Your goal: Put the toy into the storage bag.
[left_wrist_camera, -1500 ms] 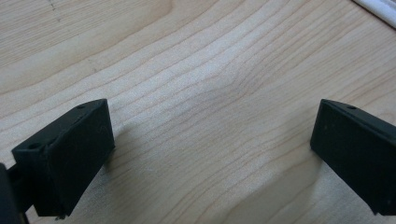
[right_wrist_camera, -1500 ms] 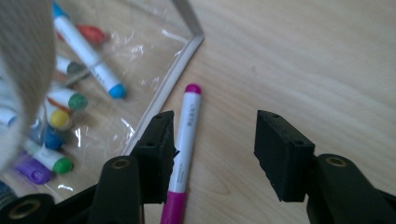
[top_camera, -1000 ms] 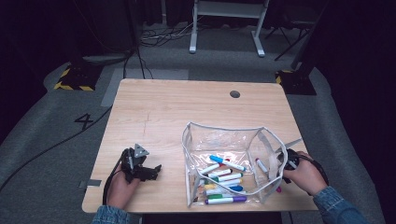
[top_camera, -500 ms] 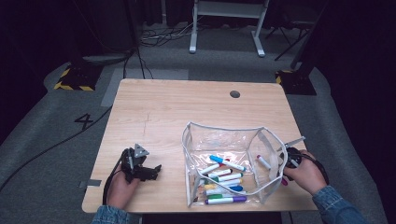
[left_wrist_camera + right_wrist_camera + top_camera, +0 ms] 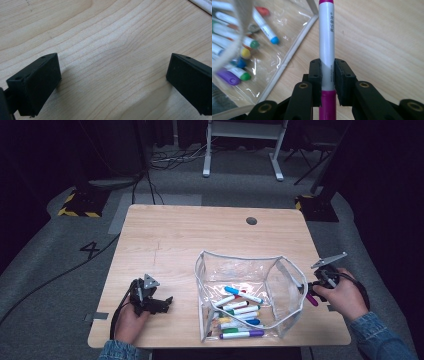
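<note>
I've got the magenta marker (image 5: pixel 326 50) clamped in my right tongs (image 5: pixel 327 75), pads squeezing the white barrel just above the magenta end, and the tongs have just been closing on it, so this is a fresh grip. In the high view the marker (image 5: pixel 310 297) sits off the pouch's right side, over bare table (image 5: pixel 200 235), with my right tongs (image 5: pixel 314 290) beside the clear wall. The pouch (image 5: pixel 245 270) stands open, other markers (image 5: pixel 239 312) lying in its bottom. My left tongs (image 5: pixel 112 82) are spread wide with nothing between them, just wood grain, parked near the table's front left edge (image 5: pixel 150 302). So I reckon I'm at the carry step: marker picked, not yet stowed. Next I need to clear the pouch's rim, swing over the opening, tip the marker down and let go.
</note>
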Tool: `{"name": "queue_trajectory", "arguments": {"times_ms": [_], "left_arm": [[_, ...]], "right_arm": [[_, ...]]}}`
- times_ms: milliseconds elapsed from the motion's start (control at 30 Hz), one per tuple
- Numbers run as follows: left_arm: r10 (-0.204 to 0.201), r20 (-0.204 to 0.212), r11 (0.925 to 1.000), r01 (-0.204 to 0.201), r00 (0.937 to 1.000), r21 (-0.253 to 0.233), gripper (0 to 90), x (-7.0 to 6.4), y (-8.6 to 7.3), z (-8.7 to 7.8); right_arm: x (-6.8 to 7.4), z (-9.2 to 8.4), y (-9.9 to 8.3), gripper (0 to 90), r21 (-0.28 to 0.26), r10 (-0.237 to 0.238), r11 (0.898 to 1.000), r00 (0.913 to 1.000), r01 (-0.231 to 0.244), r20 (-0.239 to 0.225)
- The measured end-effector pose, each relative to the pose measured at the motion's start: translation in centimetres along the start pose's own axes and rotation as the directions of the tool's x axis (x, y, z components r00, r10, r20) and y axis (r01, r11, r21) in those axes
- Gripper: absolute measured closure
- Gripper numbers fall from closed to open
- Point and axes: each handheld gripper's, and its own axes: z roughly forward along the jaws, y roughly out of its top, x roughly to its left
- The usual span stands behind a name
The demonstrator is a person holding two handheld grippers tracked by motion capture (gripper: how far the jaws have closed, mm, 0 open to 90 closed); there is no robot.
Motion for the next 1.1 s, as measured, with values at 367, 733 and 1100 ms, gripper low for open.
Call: {"name": "queue_trajectory", "arguments": {"times_ms": [367, 733, 1100], "left_arm": [[0.001, 0.001, 1.0, -0.001, 1.0, 0.0, 0.0, 0.0, 0.0, 0.0], [0.001, 0.001, 1.0, -0.001, 1.0, 0.0, 0.0, 0.0, 0.0, 0.0], [0.0, 0.0, 1.0, 0.0, 1.0, 0.002, 0.0, 0.0, 0.0, 0.0]], "right_arm": [[0.8, -5.2, 3.2, 76.8, -0.081, -0.053, 0.995, 0.9978, 0.057, 0.039], [3.5, -9.3, 6.6, 76.8, -0.148, -0.145, 0.978, 0.9893, 0.146, 0.018], [8.3, -10.2, 9.1, 76.7, -0.16, -0.296, 0.945, 0.9543, 0.286, -0.044]]}}
